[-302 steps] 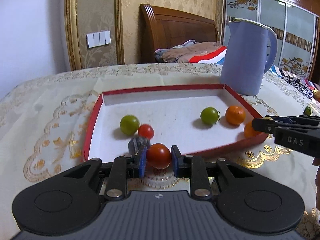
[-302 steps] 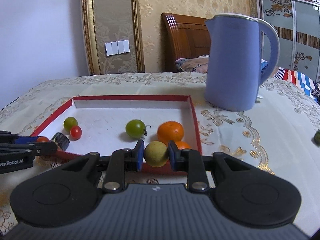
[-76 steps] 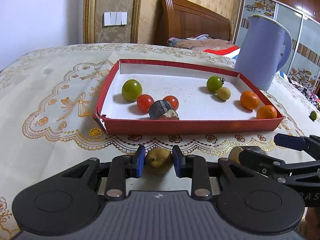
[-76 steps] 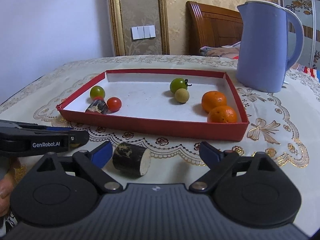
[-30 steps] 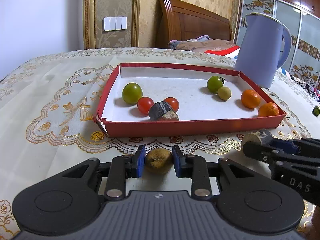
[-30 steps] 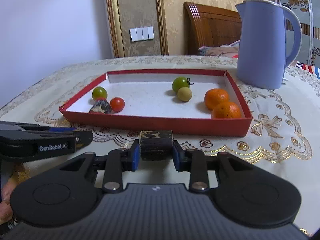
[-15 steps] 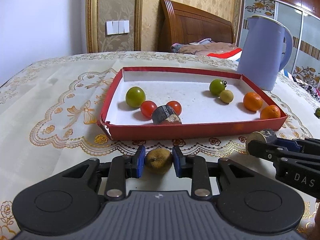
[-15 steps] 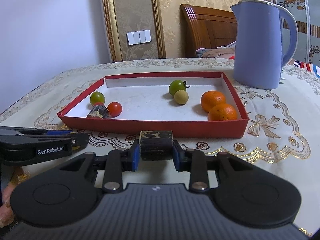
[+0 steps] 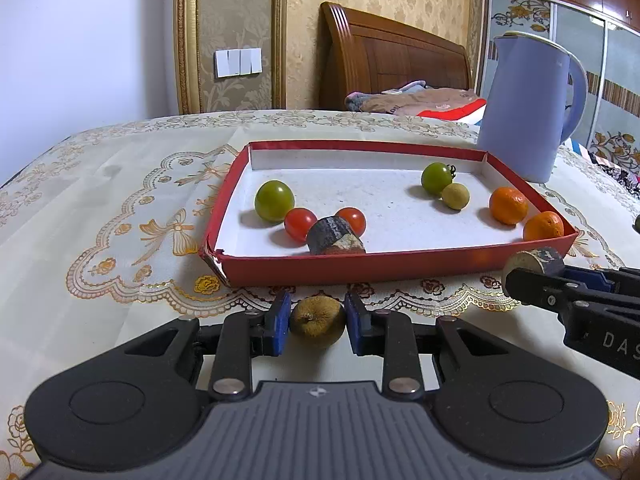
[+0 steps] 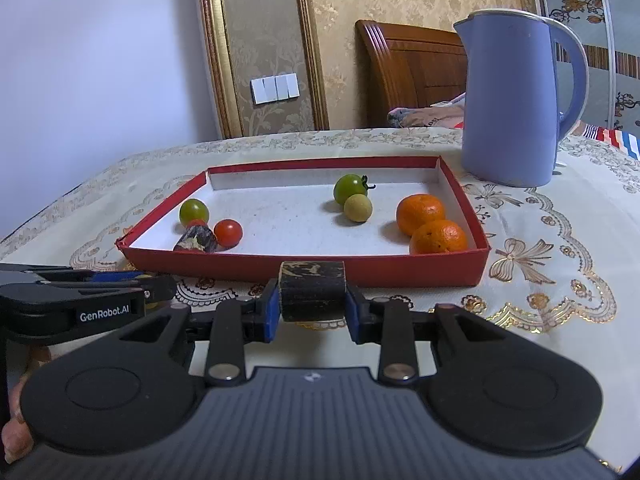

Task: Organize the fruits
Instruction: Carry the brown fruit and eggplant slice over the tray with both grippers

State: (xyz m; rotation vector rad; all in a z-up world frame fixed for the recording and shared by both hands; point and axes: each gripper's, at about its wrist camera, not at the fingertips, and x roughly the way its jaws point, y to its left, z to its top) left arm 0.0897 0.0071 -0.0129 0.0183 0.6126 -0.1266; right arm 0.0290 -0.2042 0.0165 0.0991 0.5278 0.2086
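Note:
My left gripper (image 9: 317, 322) is shut on a small brown kiwi-like fruit (image 9: 317, 321), just before the near wall of the red tray (image 9: 360, 268). My right gripper (image 10: 311, 312) is shut on a dark cylindrical chunk (image 10: 312, 290), also before the tray's (image 10: 420, 270) near wall; in the left wrist view that chunk (image 9: 532, 261) shows at right. Inside the tray lie green tomatoes (image 9: 274, 201) (image 9: 437, 177), red tomatoes (image 9: 300, 224), a dark chunk (image 9: 335, 236), a yellowish ball (image 9: 455, 196) and oranges (image 9: 508, 205).
A tall lilac kettle (image 9: 528, 108) stands behind the tray's right corner. A small green fruit (image 9: 636, 224) lies on the embroidered tablecloth (image 9: 120, 216) at far right. A person's hand (image 10: 16, 436) shows at lower left in the right wrist view. A bed headboard stands beyond the table.
Both grippers keep their holds. Over the last second the tray has slid slightly lower and farther in both views as the cameras tilted up a little; 2.5 s ago the right gripper was open around the chunk.

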